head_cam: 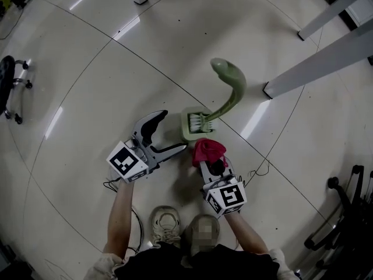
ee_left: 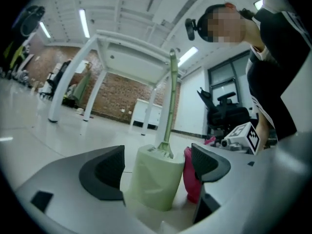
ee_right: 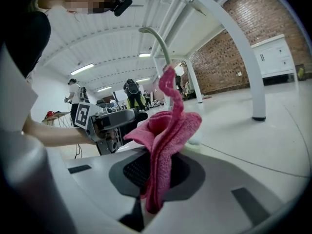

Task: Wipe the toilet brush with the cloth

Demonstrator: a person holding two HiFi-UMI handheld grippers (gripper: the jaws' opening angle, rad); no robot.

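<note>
Glossy pale floor (head_cam: 87, 69) with white table legs (head_cam: 315, 74) behind forms the work area. The left gripper (head_cam: 173, 131) has its jaws wide apart and holds nothing. The green holder (ee_left: 153, 179) sits in the gap ahead of them, apparently clear of both pads, with the brush (ee_left: 170, 101) rising upright from it. The right gripper (ee_right: 156, 177) has its jaws closed on the pink cloth (ee_right: 168, 130), which bunches up beyond the jaw tips, just beside the holder and close to one left jaw.

Risk: with the holder unclamped, a push from the cloth may tip or slide it.

Risk: the cloth is pinched by one fold and may pull free against the handle.

No brand or text is legible. The only printing is the square markers (head_cam: 125, 161) on the gripper cubes.
</note>
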